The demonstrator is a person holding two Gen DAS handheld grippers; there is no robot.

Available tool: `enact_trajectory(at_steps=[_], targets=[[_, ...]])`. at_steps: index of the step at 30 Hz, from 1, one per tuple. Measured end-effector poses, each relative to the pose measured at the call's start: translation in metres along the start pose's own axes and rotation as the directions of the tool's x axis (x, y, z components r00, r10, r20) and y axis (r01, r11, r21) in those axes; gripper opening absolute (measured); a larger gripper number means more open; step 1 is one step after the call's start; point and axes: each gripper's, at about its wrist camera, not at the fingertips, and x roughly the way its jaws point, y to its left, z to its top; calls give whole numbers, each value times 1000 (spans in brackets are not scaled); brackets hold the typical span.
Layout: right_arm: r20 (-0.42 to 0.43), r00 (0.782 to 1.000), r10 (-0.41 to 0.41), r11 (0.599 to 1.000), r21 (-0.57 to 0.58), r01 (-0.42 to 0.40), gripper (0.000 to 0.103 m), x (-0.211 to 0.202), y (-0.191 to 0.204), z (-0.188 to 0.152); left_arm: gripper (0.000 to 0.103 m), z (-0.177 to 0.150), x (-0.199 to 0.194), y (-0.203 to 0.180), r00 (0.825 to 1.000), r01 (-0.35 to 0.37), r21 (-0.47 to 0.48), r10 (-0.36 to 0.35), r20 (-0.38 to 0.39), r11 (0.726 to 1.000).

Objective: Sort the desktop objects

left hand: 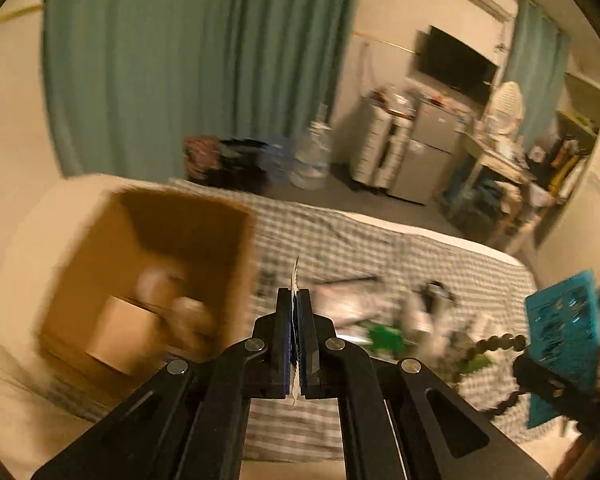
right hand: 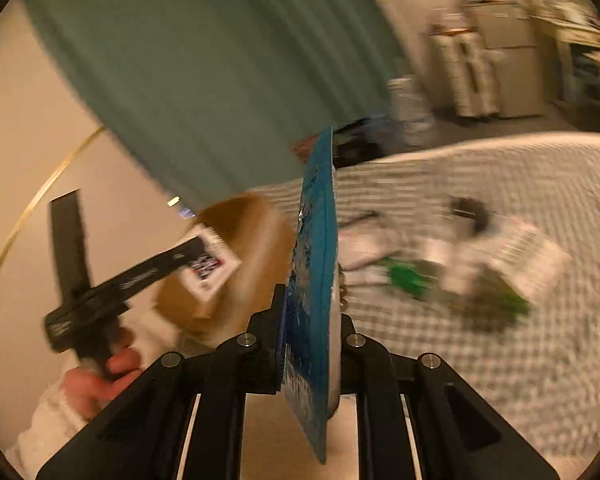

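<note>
Blue packet (right hand: 314, 280) is pinched edge-on in the right tongs (right hand: 308, 332); left tongs (left hand: 296, 332) pinch a thin white sachet (left hand: 295, 276) beside the cardboard box (left hand: 148, 264) on the bed (left hand: 380, 248).

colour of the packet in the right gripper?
Teal-blue packet with pale print, clamped in the right gripper; clearest in the right wrist view.

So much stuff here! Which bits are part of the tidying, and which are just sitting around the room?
Part of the job:
left claw pinching a thin packet
right claw gripping a blue packet
cardboard box
pile of things on the bed

Just there:
green curtain
television
fridge
water bottle
</note>
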Motion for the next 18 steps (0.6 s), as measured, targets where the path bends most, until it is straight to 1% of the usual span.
enact_trajectory(at_steps=[2,4,5,8,10,11,12,13,14,15,16,17,18], targets=[[-29,1000,12,999,-50,-13,12,27,30,13,2,5,0,30,999,-45,-16,45,4,999],[-64,998,16,995,-95,-22,12,55,57,21,2,7,6,58,997,-77,-39,77,-7,996],[-90,996,24,993,-111,-34,12,76,73,26,2,7,10,72,995,-95,-52,95,-17,994],[-143,989,41,990,-129,-59,12,121,104,30,2,1,24,104,991,-134,-92,130,-43,987],[-190,980,54,990,-115,-77,12,153,120,30,2,-7,33,119,986,-156,-120,149,-70,980],[-219,974,58,991,-107,-83,12,172,128,30,2,-10,40,126,984,-162,-136,151,-91,977],[-233,971,47,991,-109,-74,12,186,133,30,5,-13,48,131,982,-161,-145,145,-118,976],[-241,970,25,991,-124,-56,12,198,138,29,16,-17,57,136,977,-164,-155,140,-159,974],[-244,970,-2,991,-129,-30,12,208,142,28,28,-22,68,140,969,-167,-160,131,-210,973],[-255,967,-18,994,-113,-11,26,217,142,27,66,-24,73,141,963,-174,-157,134,-234,972],[-270,962,-26,996,-91,2,45,222,142,27,92,-28,76,143,953,-207,-149,165,-252,967],[-268,962,-42,998,-60,27,83,225,140,27,95,-33,74,144,950,-246,-145,209,-230,958],[-237,970,-58,998,-33,52,88,220,137,25,97,-37,69,145,953,-259,-152,227,-200,954]])
